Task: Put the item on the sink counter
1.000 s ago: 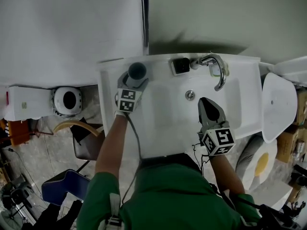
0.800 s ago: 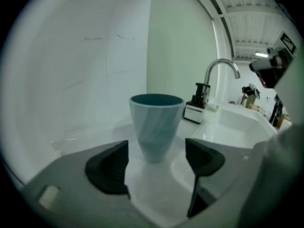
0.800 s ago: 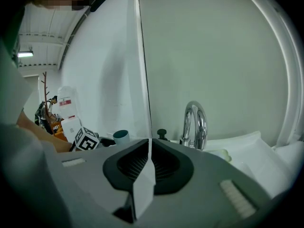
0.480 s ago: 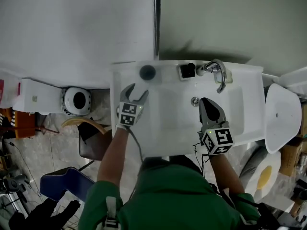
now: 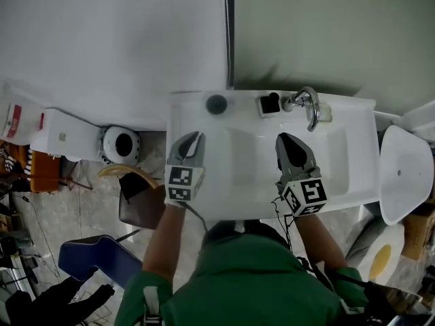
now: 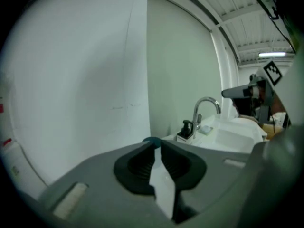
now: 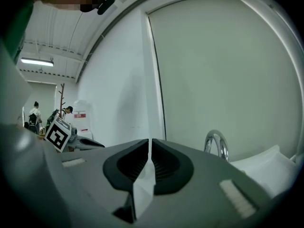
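The dark round item (image 5: pixel 216 104) stands on the sink desk (image 5: pixel 187 111), upper centre, left of the tap (image 5: pixel 310 106); the left claw (image 5: pixel 193 138) has just been closing and is now closed on nothing; the right claw (image 5: pixel 288 141) is closed and empty.

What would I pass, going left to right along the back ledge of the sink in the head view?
dark round item → black pump bottle → chrome faucet
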